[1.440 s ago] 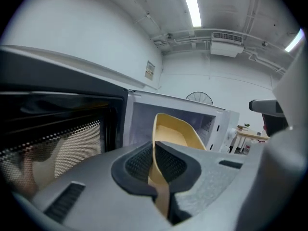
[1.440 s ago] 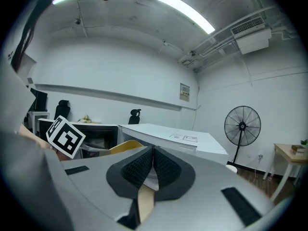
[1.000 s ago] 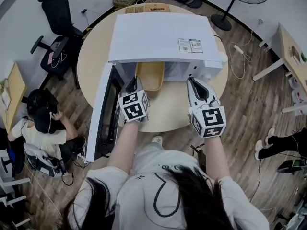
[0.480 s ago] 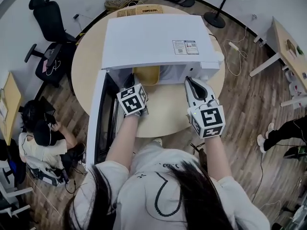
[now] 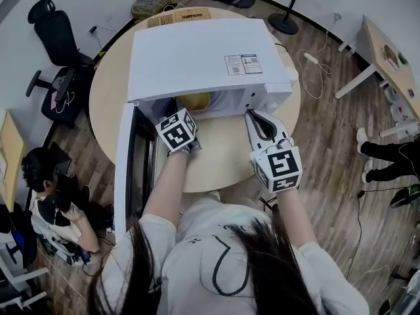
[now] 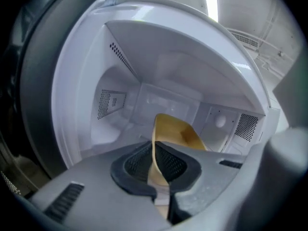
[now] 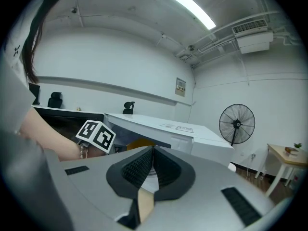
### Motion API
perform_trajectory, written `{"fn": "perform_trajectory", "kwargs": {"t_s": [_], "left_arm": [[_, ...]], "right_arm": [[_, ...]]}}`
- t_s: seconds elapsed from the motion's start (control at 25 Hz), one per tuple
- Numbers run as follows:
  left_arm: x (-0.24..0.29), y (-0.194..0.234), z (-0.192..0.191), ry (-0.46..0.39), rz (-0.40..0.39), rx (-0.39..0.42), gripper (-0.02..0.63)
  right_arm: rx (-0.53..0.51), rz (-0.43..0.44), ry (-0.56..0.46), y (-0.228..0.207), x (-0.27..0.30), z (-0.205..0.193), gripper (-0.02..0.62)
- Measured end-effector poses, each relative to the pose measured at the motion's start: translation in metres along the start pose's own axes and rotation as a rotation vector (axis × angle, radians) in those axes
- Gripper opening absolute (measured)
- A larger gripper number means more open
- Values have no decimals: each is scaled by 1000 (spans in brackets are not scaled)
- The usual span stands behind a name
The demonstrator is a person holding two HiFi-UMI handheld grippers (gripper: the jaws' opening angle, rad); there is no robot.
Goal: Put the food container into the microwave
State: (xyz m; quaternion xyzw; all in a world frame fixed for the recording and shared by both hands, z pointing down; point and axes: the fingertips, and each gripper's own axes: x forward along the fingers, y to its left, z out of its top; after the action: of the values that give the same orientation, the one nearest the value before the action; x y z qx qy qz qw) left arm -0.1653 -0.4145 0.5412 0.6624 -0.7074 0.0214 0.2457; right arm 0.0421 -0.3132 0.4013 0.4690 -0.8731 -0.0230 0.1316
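**Food container point(image 6: 175, 133) at microwave point(image 5: 197, 54), placement under way**

Location: the yellow, thin-walled container is inside the cavity point(image 6: 120, 105), toward the front, and only its top edge shows under the roof in the head view. Whether its base rests on the cavity floor cannot be told.

Left claw point(image 6: 155, 170): clenched on the container's near wall, with the rim standing up between the two pads. The claw is at the cavity mouth.

Right claw point(image 7: 153, 163): closed on nothing, tips together. It is held over the round wooden tabletop point(image 5: 223, 156) in front of the control side of the microwave, apart from the container.

Door point(image 5: 128, 163): swung fully open to the person's left.

Stage, as judged: the insertion is nearly done. Setting down, letting go and withdrawing remain.

Hazards, as judged:
- Letting go before the base is flat on the floor would let the container drop or tip. The one-sided grip on a single wall already favours a tilt.
- The thin wall may buckle or slip from the pads if it is pushed further by that edge.
- The claw body may knock the cavity roof or frame on the way out and drag the container forward.
- A container left too near the front would foul the door.
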Motion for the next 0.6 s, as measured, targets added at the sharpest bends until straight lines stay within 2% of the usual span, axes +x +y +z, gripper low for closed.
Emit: {"fn": "perform_trajectory", "kwargs": {"t_s": [0.4, 0.6], "left_arm": [[12, 0, 5, -50, 17, 30, 32], [11, -2, 6, -56, 19, 73, 132]], "right_arm": [[-5, 4, 9, 0, -2, -3, 29], [-8, 15, 13, 1, -2, -4, 29]]}}
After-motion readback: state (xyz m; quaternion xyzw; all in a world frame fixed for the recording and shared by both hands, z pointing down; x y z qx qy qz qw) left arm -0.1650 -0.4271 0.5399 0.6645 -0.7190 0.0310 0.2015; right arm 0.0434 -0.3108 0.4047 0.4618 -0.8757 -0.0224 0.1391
